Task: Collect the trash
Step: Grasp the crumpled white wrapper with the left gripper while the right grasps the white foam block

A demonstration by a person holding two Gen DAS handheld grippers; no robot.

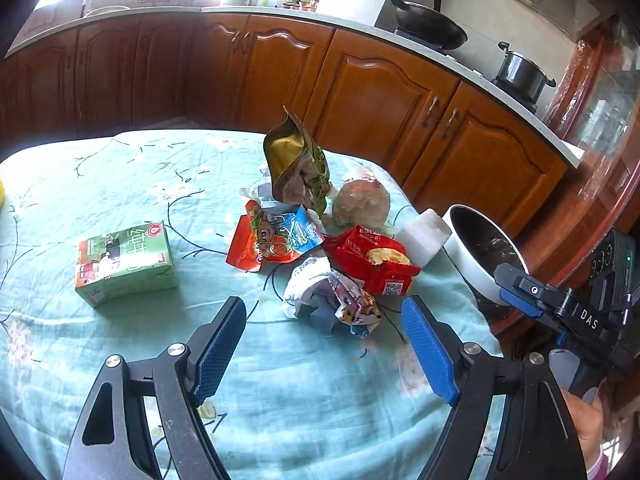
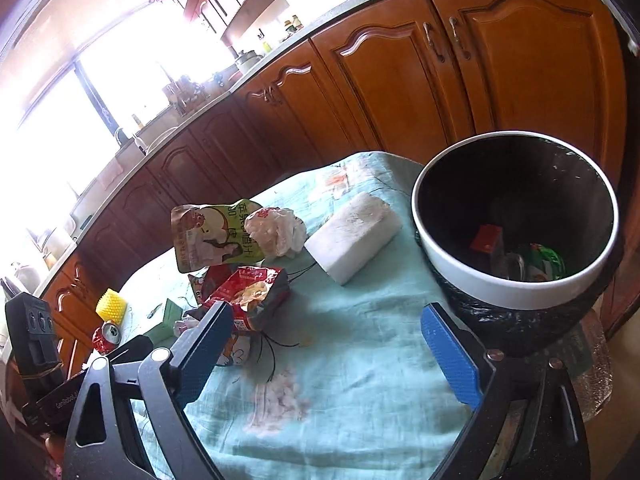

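The left gripper (image 1: 324, 350) hangs wide apart and empty above the tablecloth (image 1: 120, 184), just short of a crumpled wrapper (image 1: 332, 300). The right gripper (image 2: 326, 354) gapes empty too, beside the bin (image 2: 516, 216); snack bags (image 1: 276, 240) lie heaped nearby.

Bench (image 1: 120, 360): covered by a pale green cloth with a flower and twig print.
Left part: a green carton (image 1: 124, 264) lies on its side, apart from the rest.
Middle: a heap of wrappers: an orange and blue snack bag (image 1: 272, 240), a red biscuit pack (image 1: 372, 260), a crumpled white wrapper (image 1: 332, 300) nearest, a gold and green pouch (image 1: 296, 164) standing up behind.
Far right: a wad of plastic film (image 1: 360, 204) and a white foam block (image 1: 424, 236), just beside each other.
Far left edge, right wrist view: a yellow ridged object (image 2: 112, 306) and a crushed red can (image 2: 107, 336).
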